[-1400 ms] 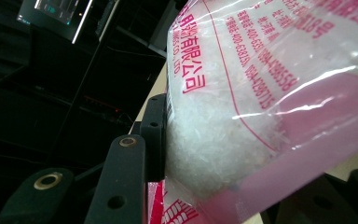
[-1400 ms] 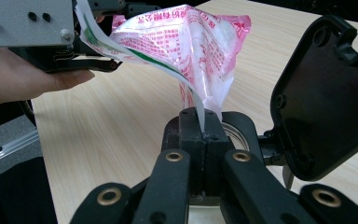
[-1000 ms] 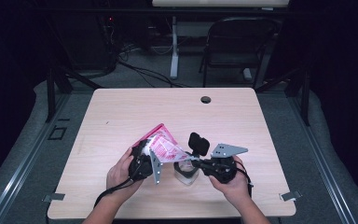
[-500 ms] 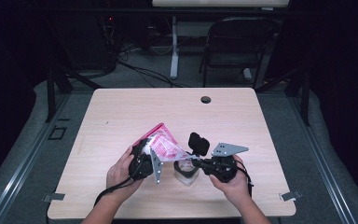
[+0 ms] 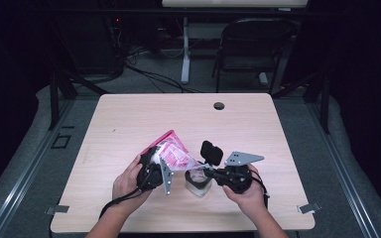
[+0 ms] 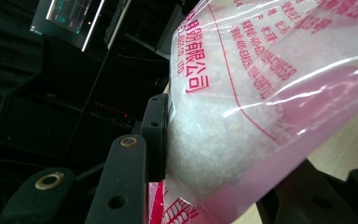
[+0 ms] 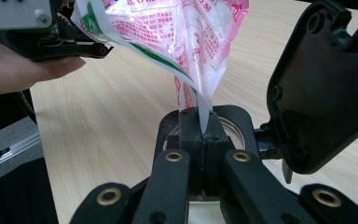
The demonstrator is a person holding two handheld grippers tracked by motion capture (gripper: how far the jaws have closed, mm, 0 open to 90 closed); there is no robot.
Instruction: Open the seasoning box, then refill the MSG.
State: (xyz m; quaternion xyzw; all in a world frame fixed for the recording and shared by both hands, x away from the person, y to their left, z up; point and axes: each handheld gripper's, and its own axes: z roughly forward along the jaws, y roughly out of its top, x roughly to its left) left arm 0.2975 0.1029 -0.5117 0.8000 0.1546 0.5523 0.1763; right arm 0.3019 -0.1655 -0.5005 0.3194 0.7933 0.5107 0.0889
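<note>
Right gripper (image 7: 200,135) clamped tight on the lower corner of the bag (image 7: 186,42), steering it toward the jar (image 5: 197,179) below. Left gripper (image 5: 151,171) squeezing the bag's full body, tilted high, probably for pouring. Beyond, bare table (image 5: 178,119).

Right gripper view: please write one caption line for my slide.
Right gripper pinches the corner of the plastic bag above a glass jar; left gripper holds the bag's other end.
</note>
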